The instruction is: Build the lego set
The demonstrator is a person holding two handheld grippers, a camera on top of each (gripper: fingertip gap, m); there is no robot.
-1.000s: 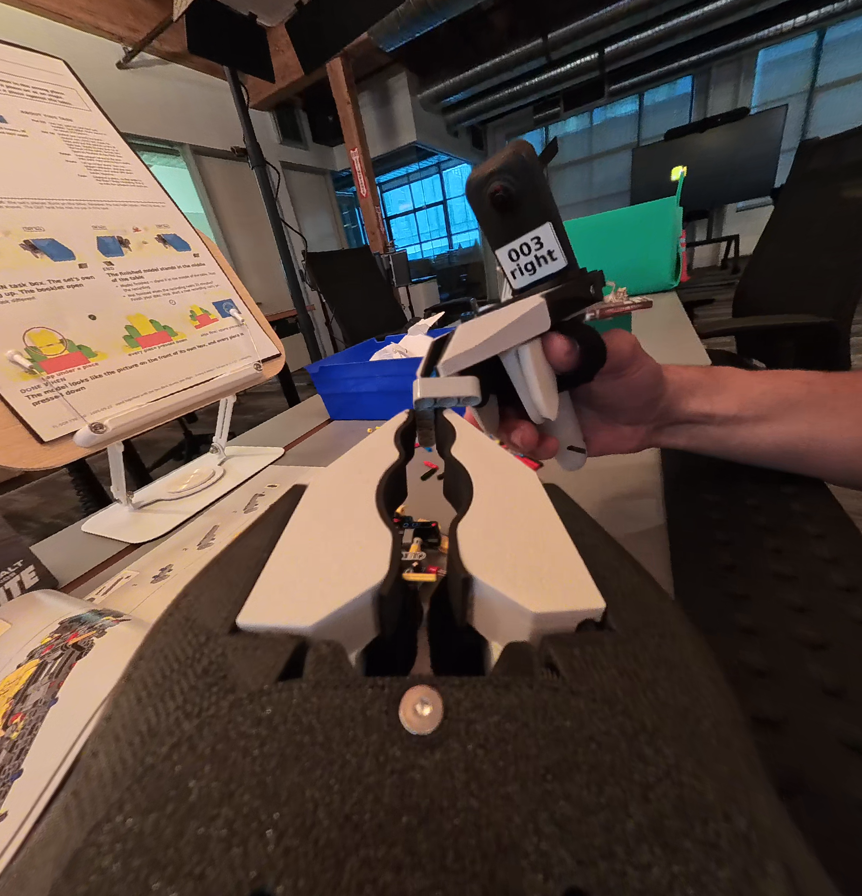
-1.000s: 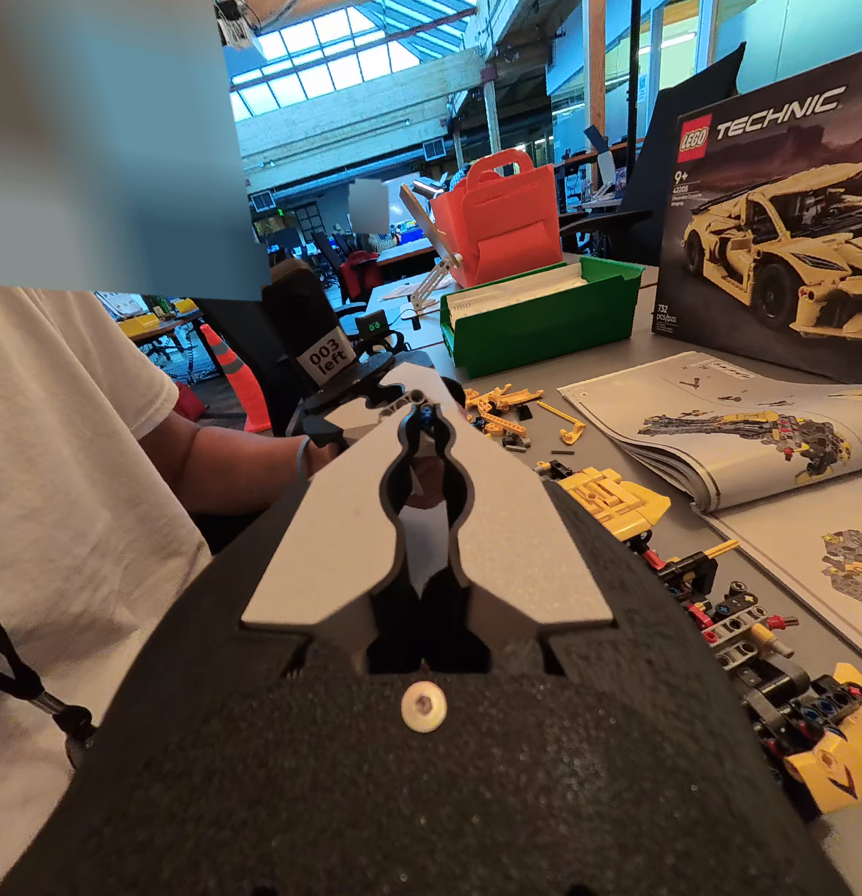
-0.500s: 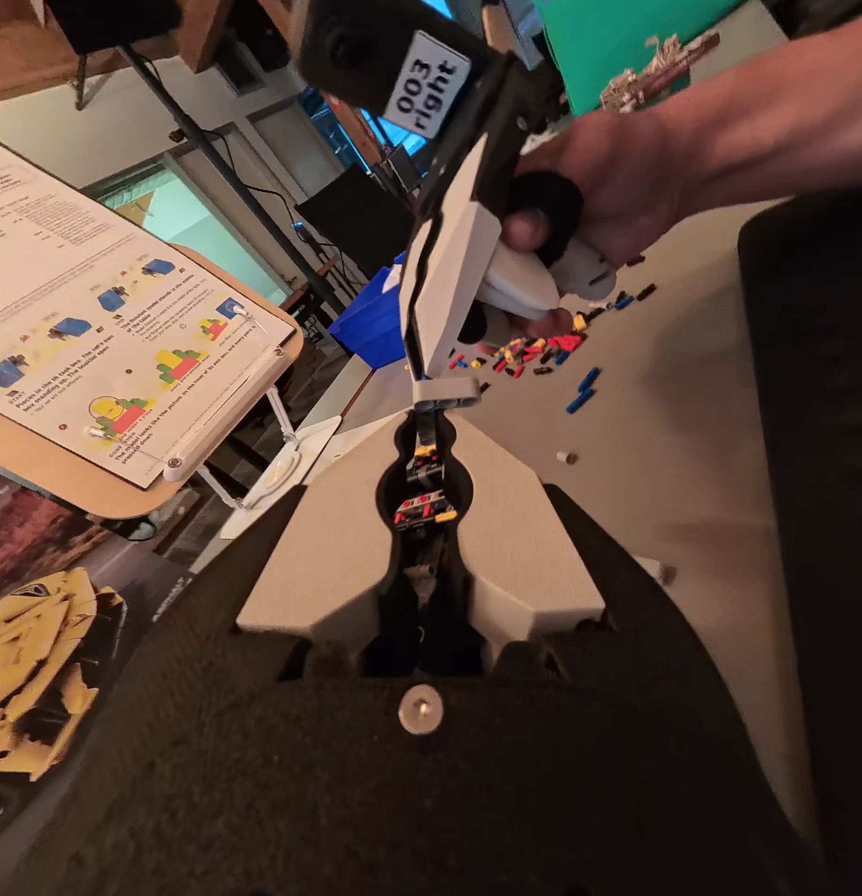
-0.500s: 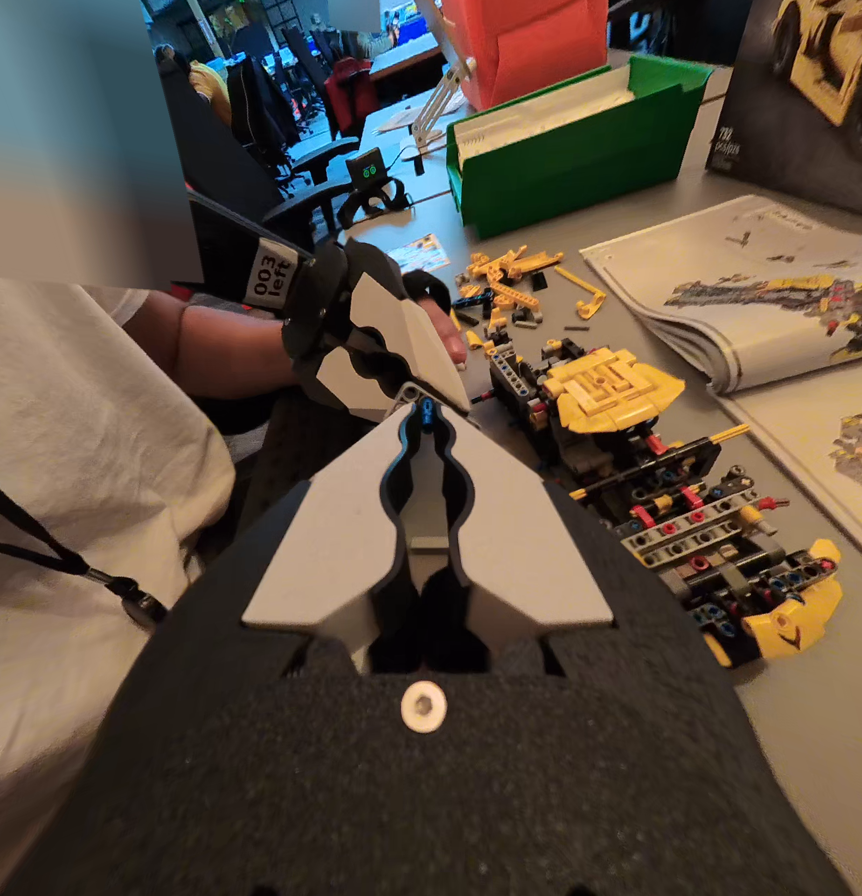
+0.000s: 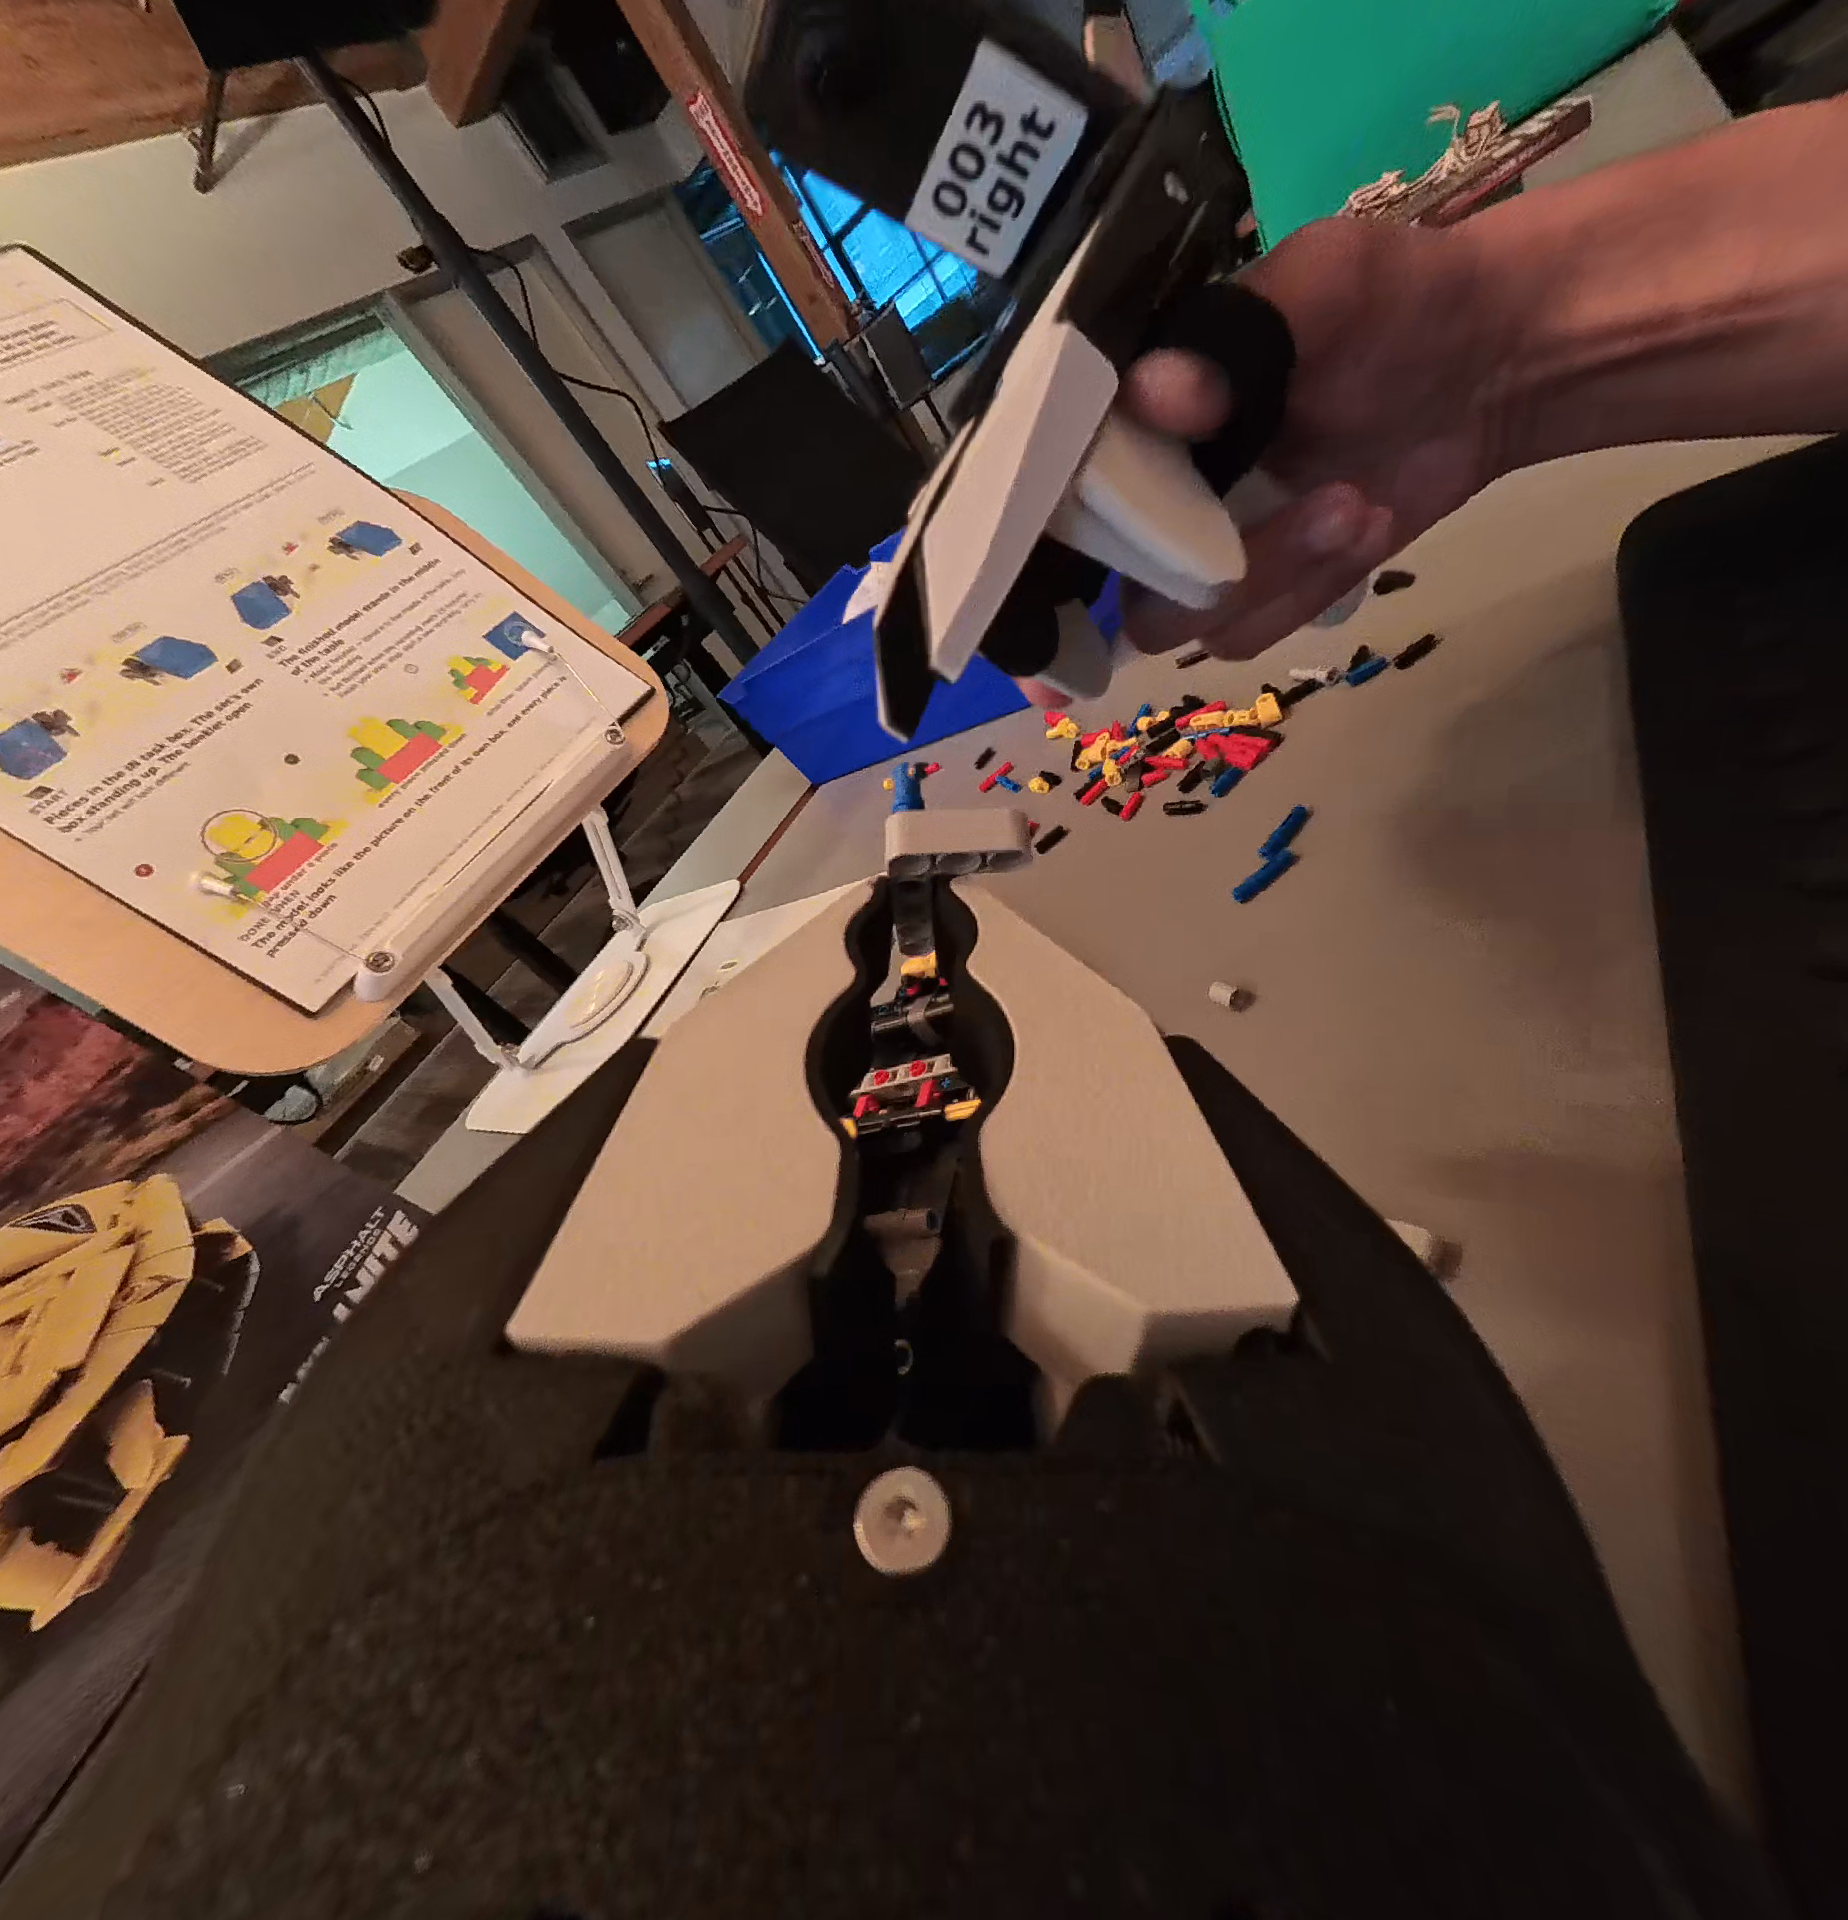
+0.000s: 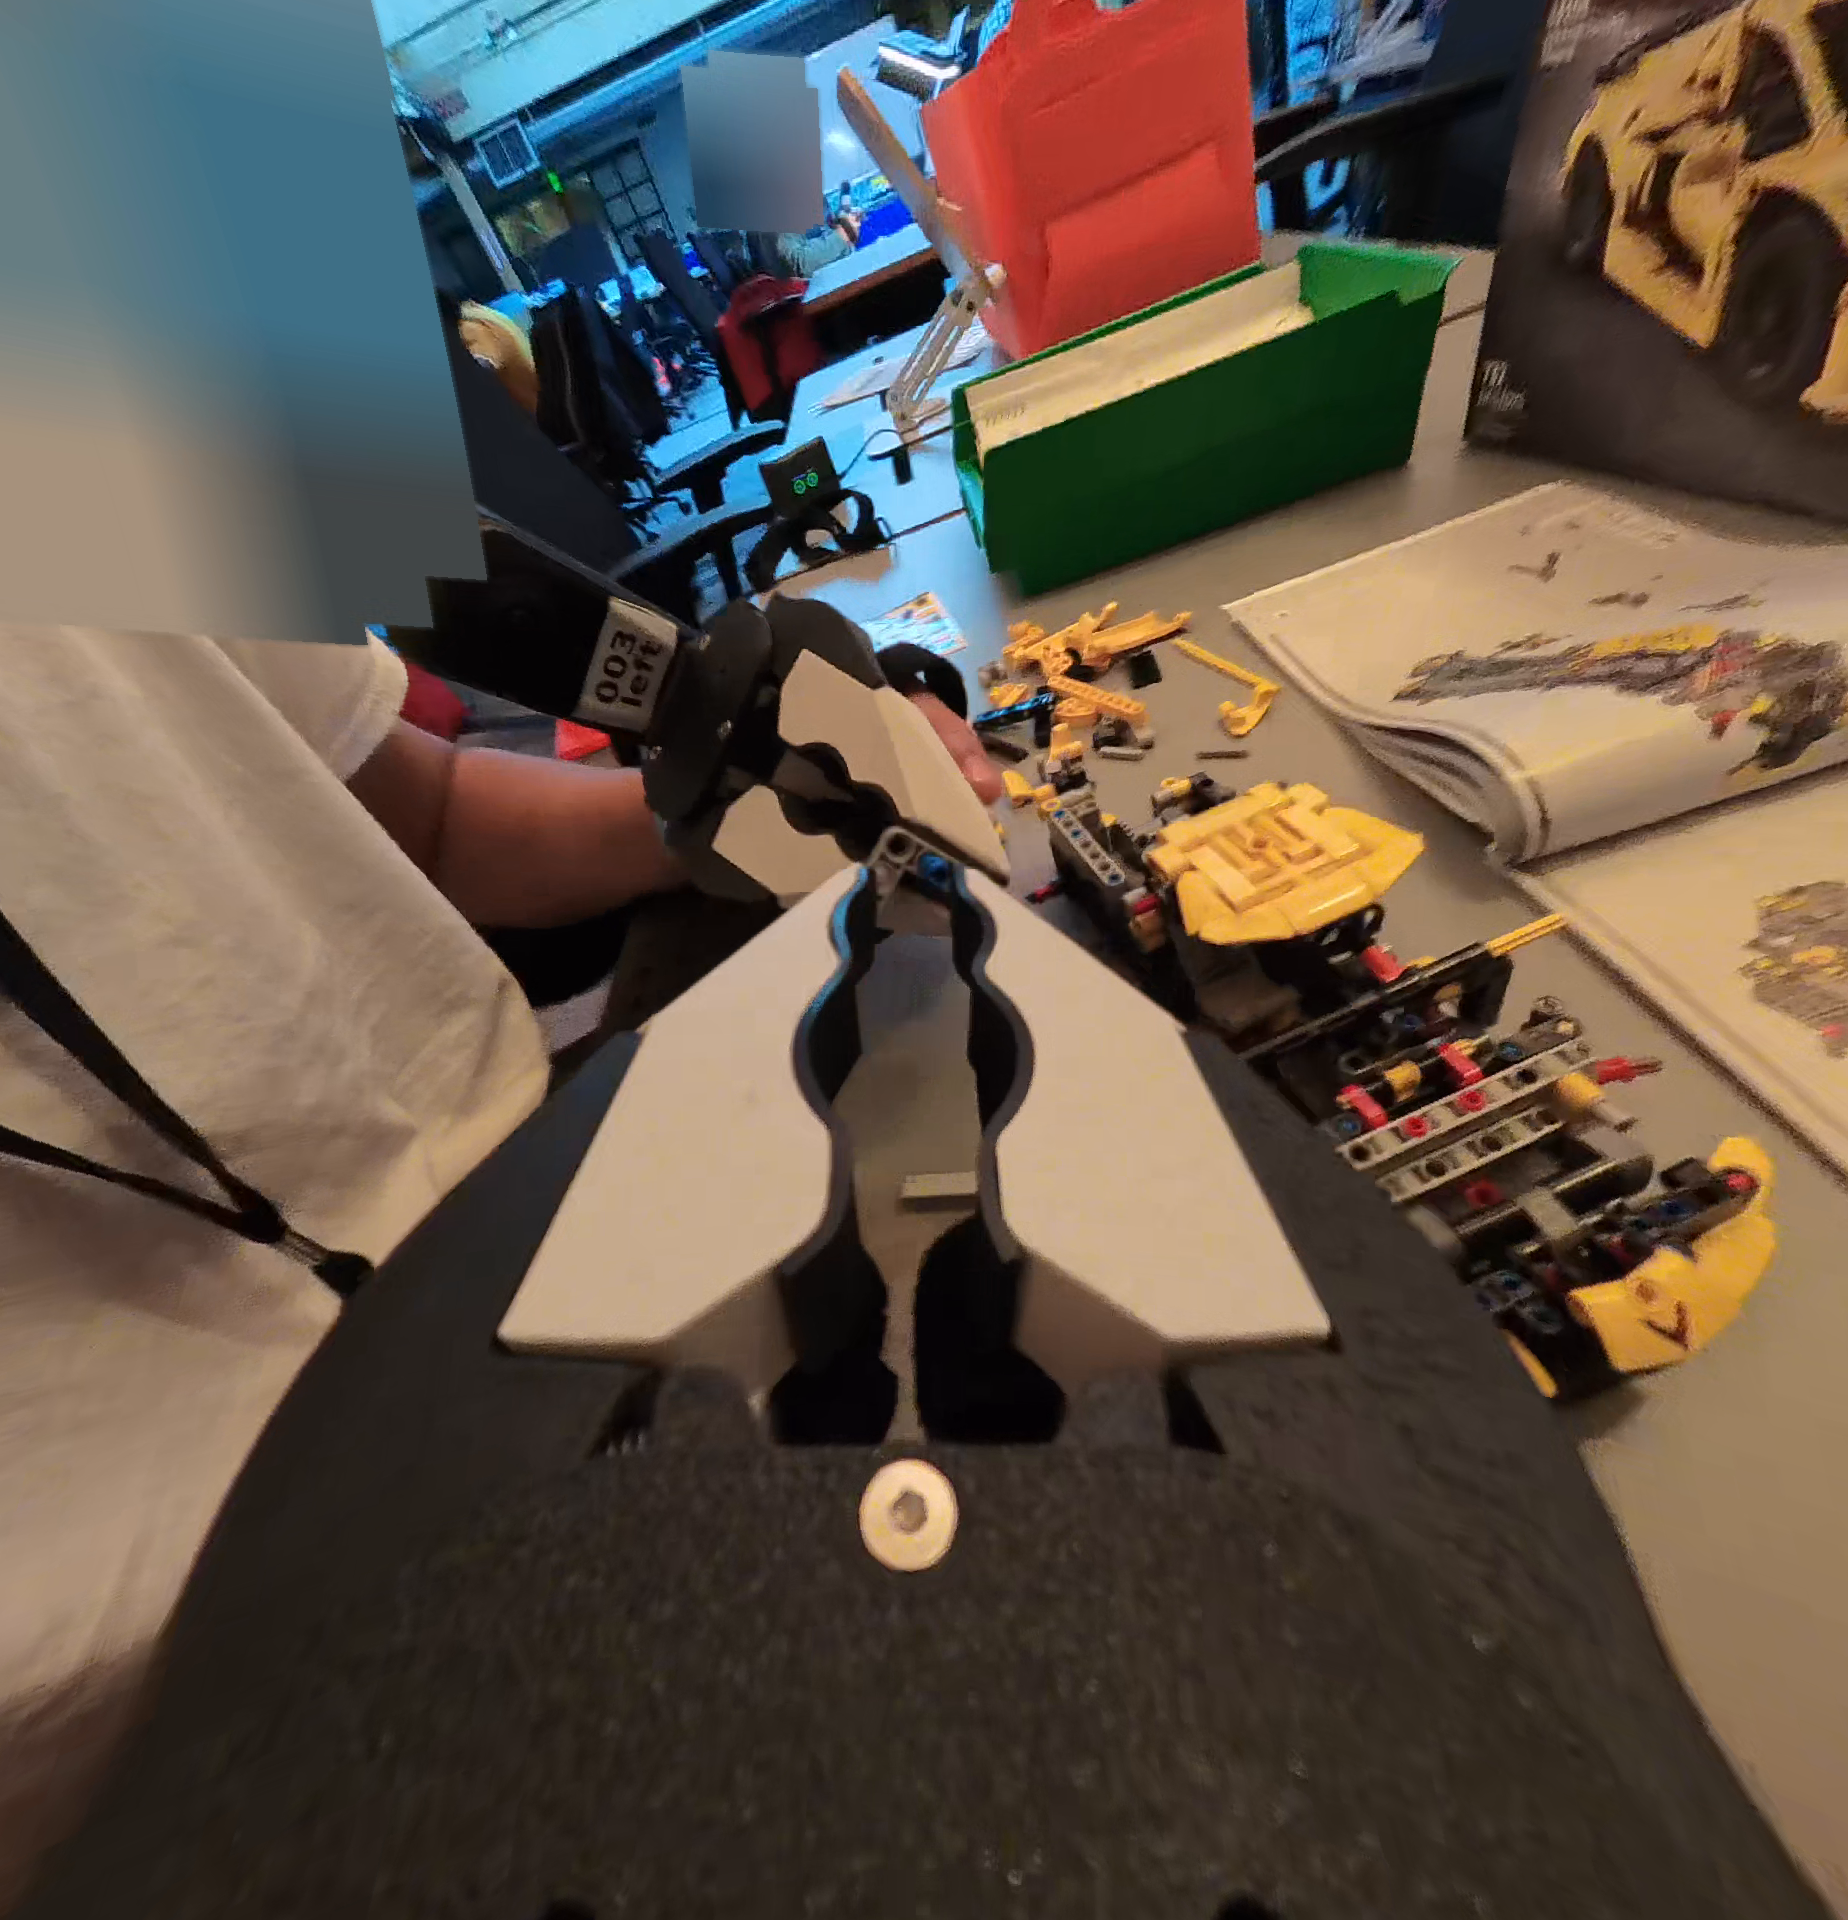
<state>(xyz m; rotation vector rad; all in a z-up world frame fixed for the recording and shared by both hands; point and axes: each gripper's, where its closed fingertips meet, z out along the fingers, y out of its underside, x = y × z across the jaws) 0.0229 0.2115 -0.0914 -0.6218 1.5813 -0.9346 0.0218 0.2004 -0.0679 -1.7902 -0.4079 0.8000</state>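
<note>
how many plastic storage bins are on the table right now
2. A blue bin sits at the table's far edge behind the scattered loose pieces, and a green bin stands beyond the instruction booklet. Others may be out of view.

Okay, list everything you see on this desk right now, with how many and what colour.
Table: one, grey.
Green bin: one, far side.
Blue bin: one, at the table's edge.
Car model: one, yellow and black, half built, mid-table.
Small pins: many, red, blue, black, yellow, scattered near the blue bin.
Yellow parts: several, before the green bin.
Booklet: one, open, beside the car model.
Box: one, dark, standing behind the booklet.
Bag: one, orange, behind the green bin.
Sheet on stand: one, white.
Grey beam: one, in the left tongs.
Left tongs: shut.
Right tongs: grip unclear.
</note>
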